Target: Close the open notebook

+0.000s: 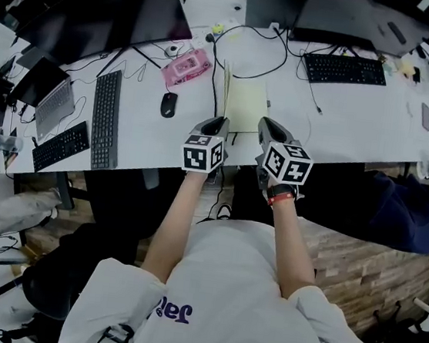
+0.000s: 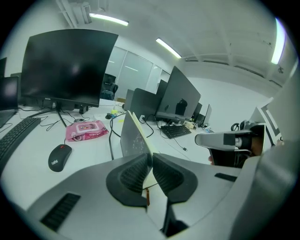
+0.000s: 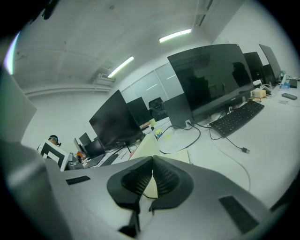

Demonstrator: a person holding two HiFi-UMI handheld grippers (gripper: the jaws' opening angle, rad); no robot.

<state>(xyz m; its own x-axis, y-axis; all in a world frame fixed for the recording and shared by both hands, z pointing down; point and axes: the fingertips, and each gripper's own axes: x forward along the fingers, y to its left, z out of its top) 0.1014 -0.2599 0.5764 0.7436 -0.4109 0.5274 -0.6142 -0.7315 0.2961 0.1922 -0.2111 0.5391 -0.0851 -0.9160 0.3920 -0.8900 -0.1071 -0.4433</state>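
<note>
Just ahead on the counter [image 1: 345, 121], pinching the upright cover [image 2: 132, 138] of the notebook [image 1: 244, 101] in the left fingers [image 2: 132, 174], long side running away; right fingers [image 3: 165, 177] shut alongside.

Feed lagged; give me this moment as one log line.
left gripper: shut on notebook cover, cover raised | right gripper: shut | notebook: not yet closed

We see pale yellow pages and a grey, white-flecked cover on the notebook [image 1: 244, 101], a white tabletop [image 1: 346, 113], a pink wipes pack [image 1: 185, 65], a black mouse [image 1: 168, 104] and black keyboards [image 1: 105, 118]. The left gripper [image 2: 151, 158] and right gripper [image 3: 152, 161] are grey with black ribbed jaws; their marker cubes [image 1: 203, 153] carry black-and-white squares. The wristband [image 1: 279, 197] is red.
</note>
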